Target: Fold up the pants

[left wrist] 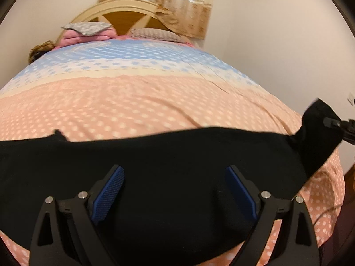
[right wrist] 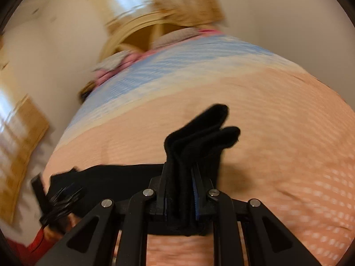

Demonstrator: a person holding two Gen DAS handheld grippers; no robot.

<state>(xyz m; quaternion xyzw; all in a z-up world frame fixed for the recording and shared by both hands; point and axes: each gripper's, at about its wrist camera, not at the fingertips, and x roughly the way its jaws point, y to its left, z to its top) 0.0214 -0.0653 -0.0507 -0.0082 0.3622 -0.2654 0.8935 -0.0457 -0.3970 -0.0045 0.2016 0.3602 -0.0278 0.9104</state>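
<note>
One pair of black pants [left wrist: 155, 159] lies across the bed, and two grippers work it. The right gripper [right wrist: 180, 190] has its jaws narrowed onto a bunched end of the pants [right wrist: 199, 137], the cloth standing up in folds between the blue pads [right wrist: 196, 199] and poking out beyond the tips. The left gripper [left wrist: 174, 188] has its jaws spread wide, both pads [left wrist: 108, 192] clear of each other with the dark cloth spread beneath and between them; no pinch shows there.

Ahead of both jaws stretches a dotted bedspread [left wrist: 133, 102], peach nearby, blue farther off, then two pillows [left wrist: 153, 33], a wooden headboard [left wrist: 124, 17], a curtain [left wrist: 182, 4] and pale walls.

The left wrist view shows the pants' whole width, with the other gripper at far right. The right wrist view, blurred, shows the left gripper [right wrist: 64, 197] low at left and a red sleeve [right wrist: 33, 248].
</note>
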